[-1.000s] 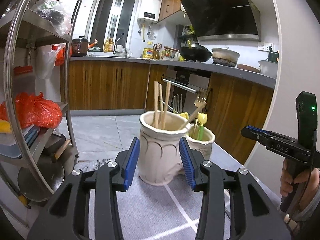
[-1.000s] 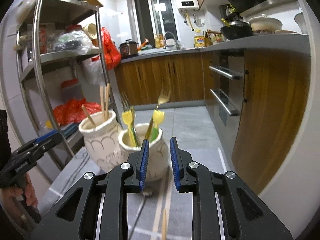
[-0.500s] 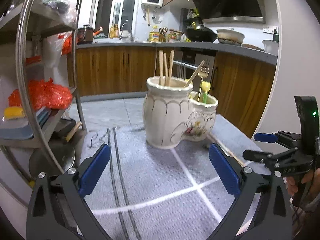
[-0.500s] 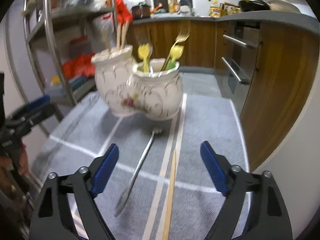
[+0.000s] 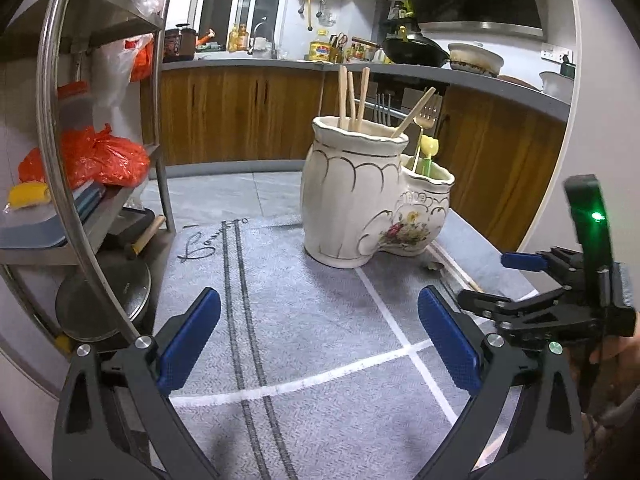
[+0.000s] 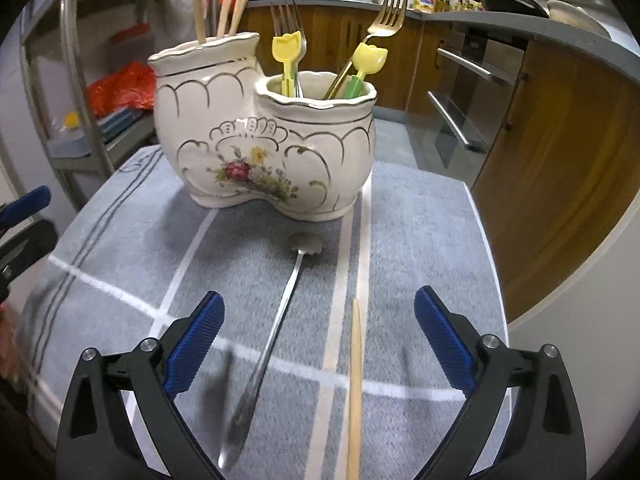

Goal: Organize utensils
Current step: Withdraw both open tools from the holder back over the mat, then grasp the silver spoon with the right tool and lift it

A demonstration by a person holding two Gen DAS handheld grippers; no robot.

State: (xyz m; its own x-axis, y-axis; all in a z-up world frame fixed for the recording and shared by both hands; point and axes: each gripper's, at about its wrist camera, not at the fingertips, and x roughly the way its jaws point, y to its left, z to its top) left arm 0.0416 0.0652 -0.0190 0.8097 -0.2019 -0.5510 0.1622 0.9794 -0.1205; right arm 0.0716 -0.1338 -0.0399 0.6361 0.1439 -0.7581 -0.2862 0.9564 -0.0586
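Observation:
A cream two-pot ceramic holder (image 6: 264,136) (image 5: 360,204) stands on a grey cloth (image 6: 420,240) (image 5: 304,320). Its taller pot holds wooden chopsticks (image 6: 226,6) (image 5: 352,96); the lower pot holds forks (image 6: 384,4) and yellow-topped picks (image 6: 288,56). In front of it lie a metal spoon (image 6: 276,320) and a single wooden chopstick (image 6: 354,392). My right gripper (image 6: 316,344) hangs over these two, its jaws still opening wide, nothing between the pads. My left gripper (image 5: 320,344) is open and empty over bare cloth, the holder beyond it. The right gripper (image 5: 536,292) shows at the left wrist view's right edge.
A steel shelf rack (image 5: 80,152) with orange bags (image 5: 96,156) stands left of the table. Wooden kitchen cabinets (image 5: 240,112) and an oven (image 6: 472,92) lie behind, past the table's far and right edges. The cloth reaches the table's edge on the right.
Both grippers went from narrow to wide open. Both tipped downward and sank toward the cloth, so the spoon and loose chopstick now sit under the right gripper.

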